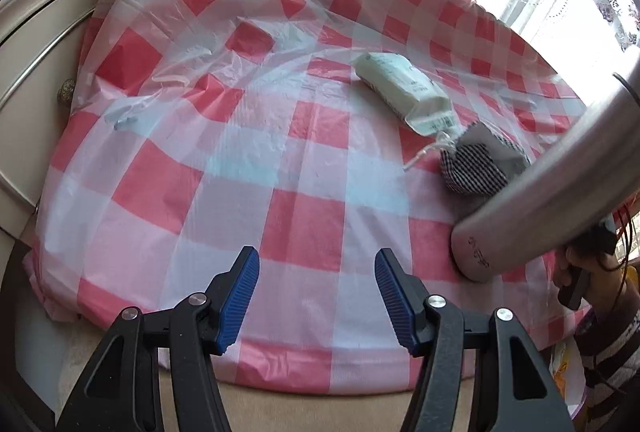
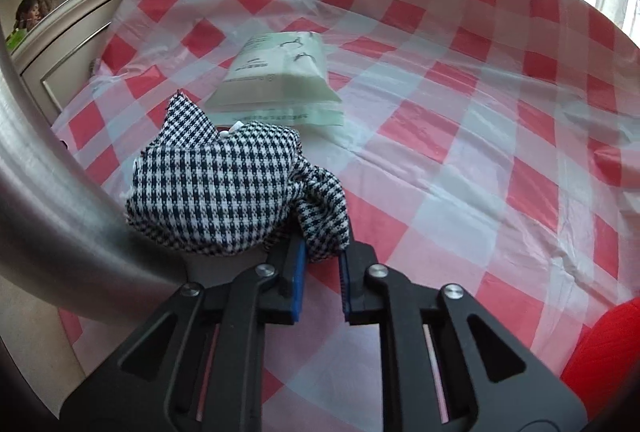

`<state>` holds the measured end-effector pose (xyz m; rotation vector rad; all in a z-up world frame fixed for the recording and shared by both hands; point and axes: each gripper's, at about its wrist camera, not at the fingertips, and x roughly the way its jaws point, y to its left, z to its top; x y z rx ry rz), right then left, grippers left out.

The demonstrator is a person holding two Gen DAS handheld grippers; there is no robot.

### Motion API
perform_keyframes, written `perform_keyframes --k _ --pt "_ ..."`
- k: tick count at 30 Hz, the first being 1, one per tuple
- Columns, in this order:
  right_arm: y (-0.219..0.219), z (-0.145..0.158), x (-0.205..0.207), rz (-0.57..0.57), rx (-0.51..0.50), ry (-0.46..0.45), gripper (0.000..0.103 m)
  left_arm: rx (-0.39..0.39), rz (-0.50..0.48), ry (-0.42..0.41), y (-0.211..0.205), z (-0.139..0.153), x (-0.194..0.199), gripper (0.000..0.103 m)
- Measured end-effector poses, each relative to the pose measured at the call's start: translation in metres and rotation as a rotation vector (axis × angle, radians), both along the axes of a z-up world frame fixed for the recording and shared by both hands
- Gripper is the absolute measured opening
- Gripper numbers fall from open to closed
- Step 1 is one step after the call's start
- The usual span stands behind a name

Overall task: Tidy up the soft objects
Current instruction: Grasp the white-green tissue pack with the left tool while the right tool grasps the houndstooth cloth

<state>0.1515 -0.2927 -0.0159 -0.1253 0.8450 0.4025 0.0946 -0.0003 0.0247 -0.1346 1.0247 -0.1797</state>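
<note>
Right wrist view showed the right gripper clamped on the houndstooth cloth's corner, presumably for lifting; the left gripper hung released.

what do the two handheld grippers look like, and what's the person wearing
Both the left gripper and right gripper have black angular plastic linkage arms with triangular cutouts, silver round pivot bolts, and ribbed blue pads on the fingers. The person's sleeve looks striped, dark and light.

A steel tube hides part of the checked cloth; pouch print unreadable.
</note>
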Motion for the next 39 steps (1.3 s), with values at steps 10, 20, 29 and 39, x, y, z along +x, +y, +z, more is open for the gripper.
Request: perform_keyframes --k 10,20,29,39 --pt "-0.043 0.000 -0.021 -0.271 -0.055 -0.011 0.016 -0.123 0.049 -0.019 -0.021 0.003 0.089 0.079" --pt "-0.038 -0.002 -0.067 -0.407 -0.077 -0.002 0.018 -0.232 -0.005 0.092 -0.079 -0.012 0.176 0.089" --pt "-0.016 0.027 -0.088 -0.298 -0.247 -0.115 0.081 -0.165 -0.071 0.169 -0.117 -0.035 0.214 0.095" --pt "0.014 0.018 -0.062 -0.100 -0.321 -0.136 0.087 -0.135 -0.187 0.114 -0.130 -0.028 0.213 0.066"
